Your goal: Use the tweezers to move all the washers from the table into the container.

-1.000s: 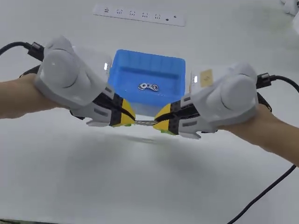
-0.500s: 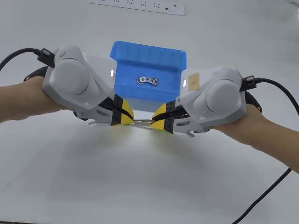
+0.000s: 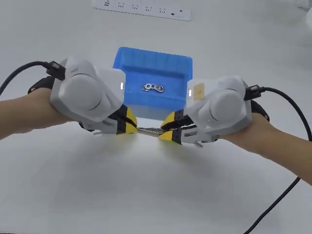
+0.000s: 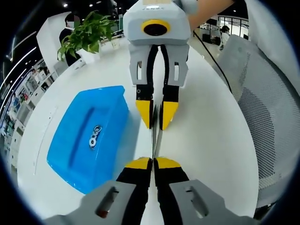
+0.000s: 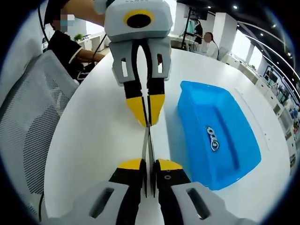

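A thin pair of metal tweezers [image 3: 148, 130] spans the short gap between my two grippers, just above the white table. My left gripper [image 3: 129, 123] is shut on one end and my right gripper [image 3: 167, 130] is shut on the other. The left gripper view has my own jaws [image 4: 153, 161] closed on the tweezers [image 4: 155, 140], with the right gripper [image 4: 157, 117] facing them. Just behind the grippers stands the blue container [image 3: 151, 63], with a few linked washers [image 3: 153, 88] lying on its floor. The right gripper view places the container [image 5: 234, 140] to the right of the tweezers [image 5: 147, 140].
A white power strip [image 3: 141, 9] lies at the table's far edge. A black cable [image 3: 273, 204] trails off the right gripper to the lower right. A mesh chair [image 4: 262, 117] stands by the table, and a potted plant [image 4: 86, 35] is beyond it.
Both grippers have kept their hold on the tweezers and sunk slightly toward the table in front of the container. The head view has shifted a little.
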`<state>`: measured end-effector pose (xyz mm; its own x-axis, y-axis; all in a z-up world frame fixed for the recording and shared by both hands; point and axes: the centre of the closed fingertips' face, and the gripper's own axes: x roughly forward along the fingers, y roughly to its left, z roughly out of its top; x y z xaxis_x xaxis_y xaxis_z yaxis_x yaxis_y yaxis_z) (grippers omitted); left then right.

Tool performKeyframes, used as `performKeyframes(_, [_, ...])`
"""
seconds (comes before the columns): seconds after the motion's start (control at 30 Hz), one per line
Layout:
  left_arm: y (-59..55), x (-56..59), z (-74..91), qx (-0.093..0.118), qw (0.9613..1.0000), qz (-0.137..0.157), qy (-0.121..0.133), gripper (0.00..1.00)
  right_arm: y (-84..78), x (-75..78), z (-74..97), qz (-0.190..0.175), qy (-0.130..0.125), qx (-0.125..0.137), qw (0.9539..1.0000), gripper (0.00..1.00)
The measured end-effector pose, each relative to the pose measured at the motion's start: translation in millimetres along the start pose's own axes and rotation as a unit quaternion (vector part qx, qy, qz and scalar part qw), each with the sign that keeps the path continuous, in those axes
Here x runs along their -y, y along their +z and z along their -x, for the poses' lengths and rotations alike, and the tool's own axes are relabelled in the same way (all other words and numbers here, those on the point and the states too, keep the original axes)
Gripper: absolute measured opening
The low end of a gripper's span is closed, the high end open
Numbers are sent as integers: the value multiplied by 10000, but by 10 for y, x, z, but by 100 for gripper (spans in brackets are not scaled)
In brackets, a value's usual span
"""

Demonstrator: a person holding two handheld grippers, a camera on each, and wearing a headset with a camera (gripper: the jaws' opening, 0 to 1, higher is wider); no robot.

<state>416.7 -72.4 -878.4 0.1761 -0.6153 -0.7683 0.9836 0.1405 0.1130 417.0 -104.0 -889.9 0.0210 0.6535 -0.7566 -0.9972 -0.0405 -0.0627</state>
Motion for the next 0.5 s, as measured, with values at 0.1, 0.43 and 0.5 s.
performKeyframes(0.1, [17,-10,59,72,9998,200,37,10,-11,13,10,-16,-95,-42,9999,16])
performKeyframes(0.43, [2,110,306,288,9958,842,200,14,91,-69,250,-296,-465,222,9982,16])
performKeyframes(0.5, [38,206,406,390,9960,793,99,15,125,-77,379,-398,-648,381,9964,16])
